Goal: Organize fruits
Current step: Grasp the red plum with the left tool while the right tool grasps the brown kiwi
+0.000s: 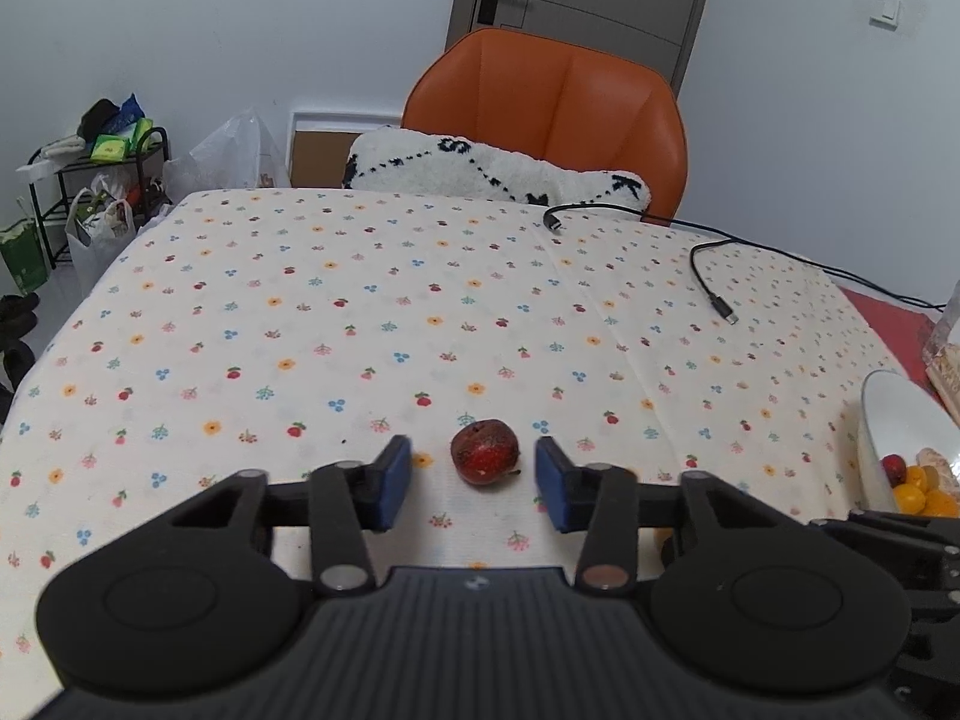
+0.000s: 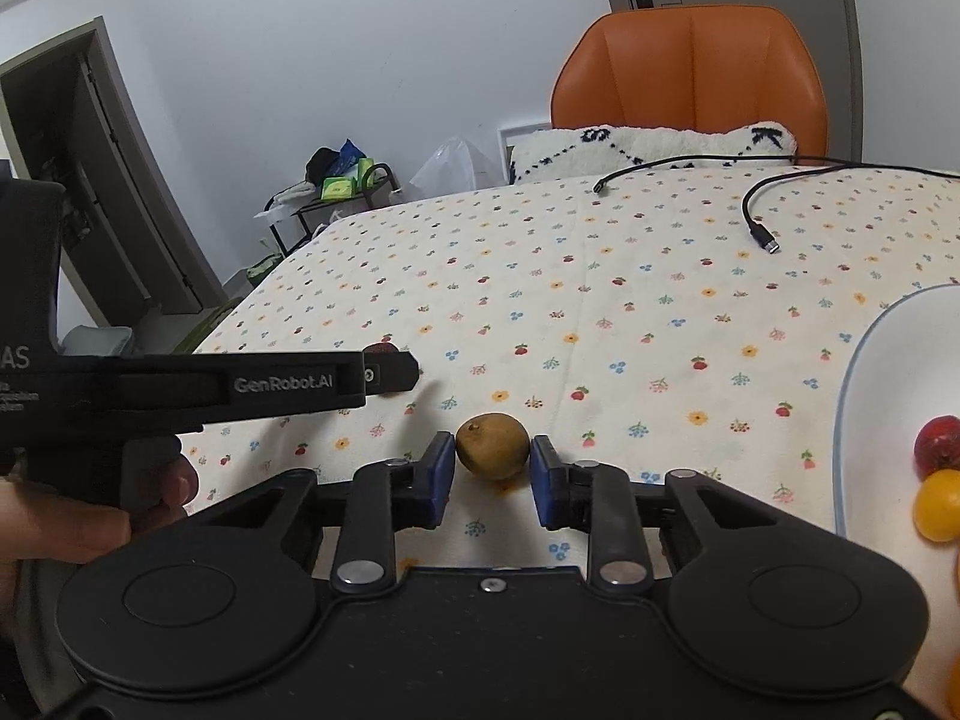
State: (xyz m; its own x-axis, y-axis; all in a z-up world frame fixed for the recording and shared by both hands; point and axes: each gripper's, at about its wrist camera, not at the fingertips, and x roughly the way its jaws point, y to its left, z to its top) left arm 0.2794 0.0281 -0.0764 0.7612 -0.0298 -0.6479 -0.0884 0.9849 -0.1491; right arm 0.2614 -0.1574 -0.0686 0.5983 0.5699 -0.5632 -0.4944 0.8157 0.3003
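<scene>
Two blue-padded jaws of the right gripper (image 2: 492, 474) stand narrowed around a brownish-yellow round fruit (image 2: 493, 445), a sliver of gap on the left and the right pad at or nearly at its skin, the fruit resting on the floral tablecloth (image 2: 600, 312). The left gripper (image 1: 474, 480) holds its jaws wide, with a dark red wrinkled fruit (image 1: 485, 451) lying between the pads and apart from both. The step in hand appears to be 2 pickups at once: each tool is lined up on 1 loose fruit, neither lifted. The next move likely calls for closing gently, since both fruits are small and round and could roll or squirt out, then carrying them right to the white plate (image 2: 870, 360), where a red fruit (image 2: 937, 438) and a yellow one (image 2: 939, 504) already lie. The right wrist view alone shows the left tool from the side, the hand (image 2: 66, 516) gripping it, and the plate's broad rim; the left wrist view alone shows the red fruit whole between its pads. Beyond, 1 black USB cable (image 1: 714, 276) trails across the cloth before an orange chair (image 1: 558, 102).
</scene>
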